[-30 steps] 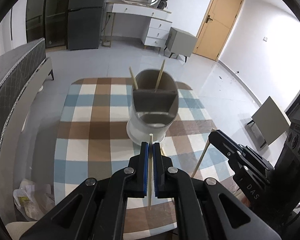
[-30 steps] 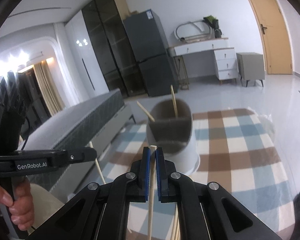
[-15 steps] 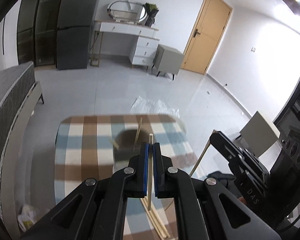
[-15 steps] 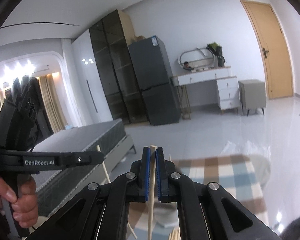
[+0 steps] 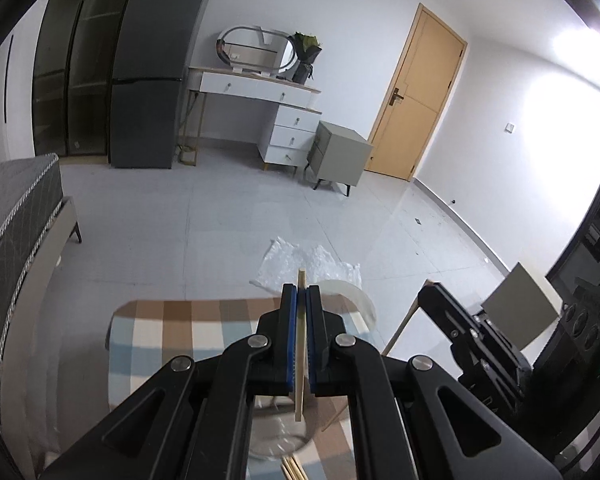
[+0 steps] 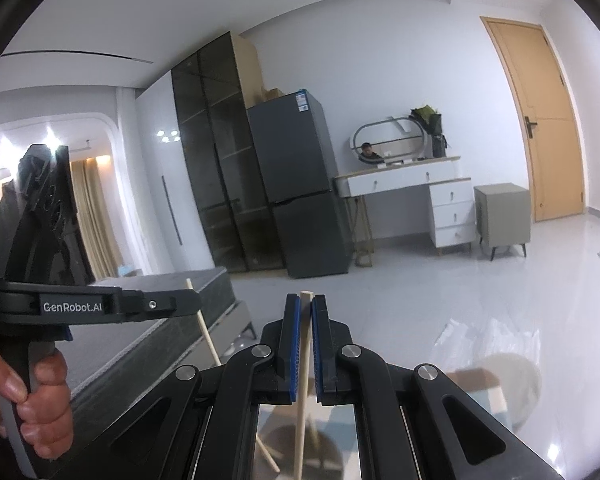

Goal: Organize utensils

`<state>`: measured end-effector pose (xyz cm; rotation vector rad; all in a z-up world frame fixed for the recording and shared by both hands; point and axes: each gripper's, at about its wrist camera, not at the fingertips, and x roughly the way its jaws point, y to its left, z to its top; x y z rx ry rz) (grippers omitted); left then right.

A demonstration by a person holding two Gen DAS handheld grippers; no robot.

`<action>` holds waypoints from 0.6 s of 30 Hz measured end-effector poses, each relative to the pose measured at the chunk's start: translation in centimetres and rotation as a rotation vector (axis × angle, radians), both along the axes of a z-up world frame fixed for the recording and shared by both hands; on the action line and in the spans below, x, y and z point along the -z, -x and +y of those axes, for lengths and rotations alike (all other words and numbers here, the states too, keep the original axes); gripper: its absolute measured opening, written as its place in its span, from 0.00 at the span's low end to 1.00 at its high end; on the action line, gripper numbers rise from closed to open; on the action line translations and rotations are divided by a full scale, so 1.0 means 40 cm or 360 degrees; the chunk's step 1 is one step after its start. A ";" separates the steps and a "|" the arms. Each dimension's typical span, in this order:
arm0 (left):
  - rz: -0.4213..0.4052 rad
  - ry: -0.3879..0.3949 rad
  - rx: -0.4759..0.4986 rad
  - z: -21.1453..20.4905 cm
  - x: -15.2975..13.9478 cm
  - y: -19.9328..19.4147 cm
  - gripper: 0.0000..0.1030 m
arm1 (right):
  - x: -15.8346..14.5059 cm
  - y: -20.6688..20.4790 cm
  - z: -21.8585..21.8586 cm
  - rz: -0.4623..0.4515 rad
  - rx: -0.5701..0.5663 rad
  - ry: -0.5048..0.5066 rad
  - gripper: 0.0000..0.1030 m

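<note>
My left gripper [image 5: 301, 294] is shut on a pale wooden chopstick [image 5: 300, 360] that stands upright between its blue pads. My right gripper [image 6: 303, 308] is shut on another upright chopstick [image 6: 302, 400]. Both are held high above the checked table [image 5: 172, 320]. The holder cup [image 5: 278, 436] lies low under the left gripper, mostly hidden by the jaws; in the right wrist view it [image 6: 296, 448] shows with chopsticks inside. The right gripper [image 5: 456, 332] and its chopstick [image 5: 400, 328] show at the right of the left view. The left gripper [image 6: 100, 306] shows at the left of the right view.
More loose chopsticks [image 5: 294, 470] lie on the table's near part. A white plastic sheet [image 5: 304, 264] lies on the floor beyond the table. A bed [image 5: 8, 216] stands at the left, a fridge [image 5: 148, 96], dresser [image 5: 268, 120] and door [image 5: 416, 96] at the back.
Both grippers have risen and tilted upward with their chopsticks still clamped. The holder cup and table have dropped to the bottom of both views, and more of the room shows.
</note>
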<state>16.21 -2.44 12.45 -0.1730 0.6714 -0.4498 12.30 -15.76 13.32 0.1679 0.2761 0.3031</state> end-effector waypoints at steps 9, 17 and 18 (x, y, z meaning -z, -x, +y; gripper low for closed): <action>0.0017 -0.0040 -0.0038 0.008 0.081 -0.063 0.00 | 0.075 -0.089 0.014 0.0006 0.0017 0.0029 0.05; 0.0077 -0.0046 -0.0024 -0.002 0.137 -0.079 0.00 | 0.127 -0.107 0.026 0.0021 0.0019 0.0083 0.05; 0.0080 -0.0048 -0.0020 -0.002 0.140 -0.076 0.00 | 0.131 -0.108 0.027 0.0022 0.0017 0.0101 0.05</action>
